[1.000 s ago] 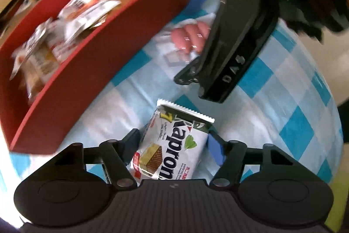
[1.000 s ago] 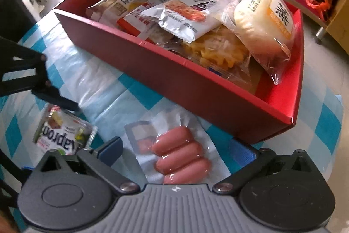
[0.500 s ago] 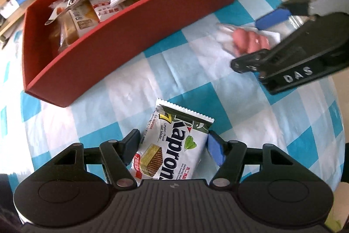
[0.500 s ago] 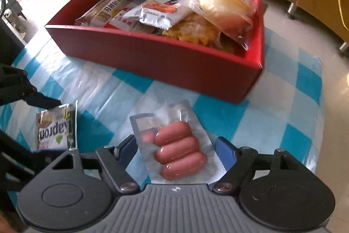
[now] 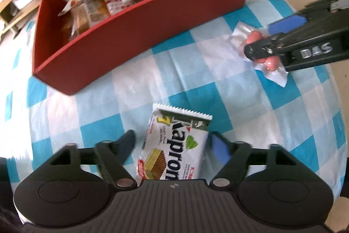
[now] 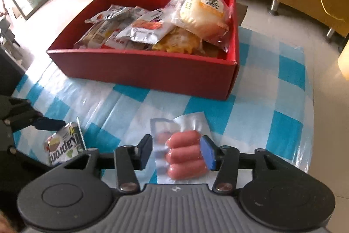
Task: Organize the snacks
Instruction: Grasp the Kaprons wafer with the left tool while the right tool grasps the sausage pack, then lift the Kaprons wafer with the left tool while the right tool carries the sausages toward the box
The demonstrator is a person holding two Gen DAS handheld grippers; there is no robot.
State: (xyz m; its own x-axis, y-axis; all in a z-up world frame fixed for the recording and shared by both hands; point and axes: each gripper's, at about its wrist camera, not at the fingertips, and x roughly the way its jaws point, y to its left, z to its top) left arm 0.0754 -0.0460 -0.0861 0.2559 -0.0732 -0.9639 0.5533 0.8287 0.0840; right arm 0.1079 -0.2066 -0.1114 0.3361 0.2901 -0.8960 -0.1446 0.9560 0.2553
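Left wrist view, item one: wafer packet (image 5: 174, 145), white and green foil pillow pack with crimped, serrated ends, lying flat on the checked cloth of the counter (image 5: 196, 71), between the fingers of the left hand-held gripper (image 5: 172, 143). Jaws stand wide, a gap showing at the left finger; the right blue pad looks just beside the packet's edge, contact not certain. Judged light, slippery, crushable; contents brittle. Best taken across the short width at mid-body, with modest squeeze, not by the crimped end, which would fold.

Right wrist view, item two: sausage pack (image 6: 185, 156), three pink sausages in a clear vacuum pouch with a broad flat margin, lying on the counter (image 6: 272, 102) between the fingers of the right hand-held gripper (image 6: 175, 151). Jaws part-open; the right pad sits at the sausages' end, the left finger is apart from them over the film. Judged denser than the wafers, springy, film slick; pinch the sausage bulk, not the loose margin, which would slide or droop.

Destination: red box (image 6: 141, 67), open-topped, well filled with bagged snacks, a wrapped bun (image 6: 202, 12) riding highest at its right end. It stands beyond both items, near the sausages. Lower free space appears at the left end; placement there seems least likely to spill.
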